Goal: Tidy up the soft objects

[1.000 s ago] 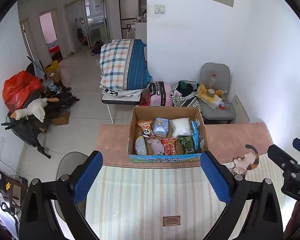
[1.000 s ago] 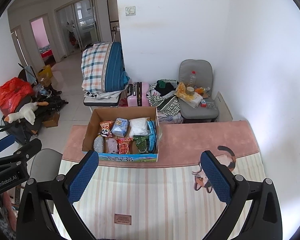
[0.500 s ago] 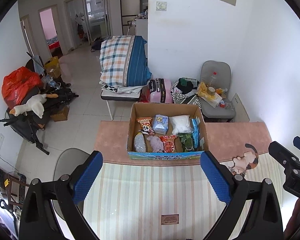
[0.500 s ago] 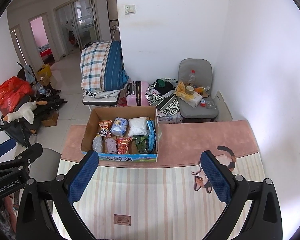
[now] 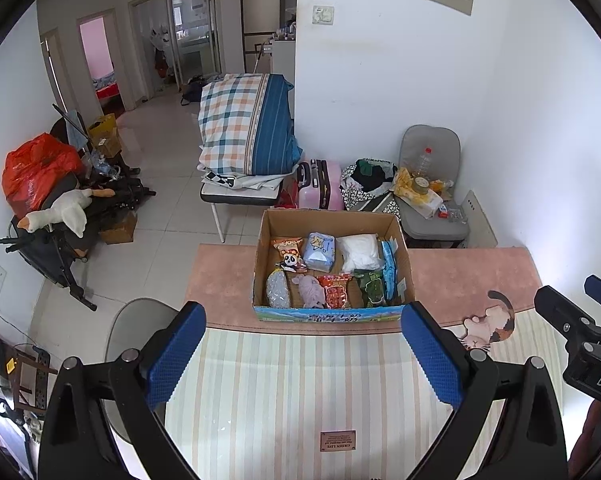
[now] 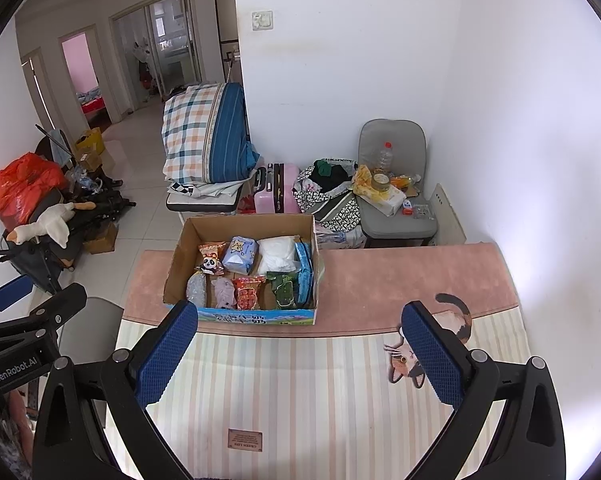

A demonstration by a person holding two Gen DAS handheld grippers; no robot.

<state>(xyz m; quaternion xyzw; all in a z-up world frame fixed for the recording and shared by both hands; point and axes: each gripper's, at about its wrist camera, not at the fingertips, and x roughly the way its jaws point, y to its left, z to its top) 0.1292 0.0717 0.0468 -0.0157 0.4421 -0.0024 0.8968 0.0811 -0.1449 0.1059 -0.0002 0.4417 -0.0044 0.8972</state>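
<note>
An open cardboard box [image 5: 405, 258] [image 6: 172, 268] stands on the far pink band of the table mat. It holds several soft packets: a panda snack bag [image 5: 290, 254], a blue tissue pack [image 5: 319, 251], a white bag [image 5: 358, 252], a lilac plush [image 5: 312, 290], a red packet [image 5: 334, 290] and a green packet [image 5: 370, 286]. My left gripper [image 5: 300, 354] is open and empty, held above the striped mat in front of the box. My right gripper [image 6: 300, 354] is open and empty, to the right of the box front.
The striped mat [image 6: 300, 392] has a cat picture [image 6: 432, 344] at the right. Beyond the table stand a grey chair with clutter [image 6: 392, 184], a pink suitcase [image 6: 274, 188], a folded plaid quilt on a bench [image 6: 204, 136] and a white wall at the right.
Both grippers have risen and drawn back slightly, so the box sits a little lower and nearer in both views. Both stay open and empty.
</note>
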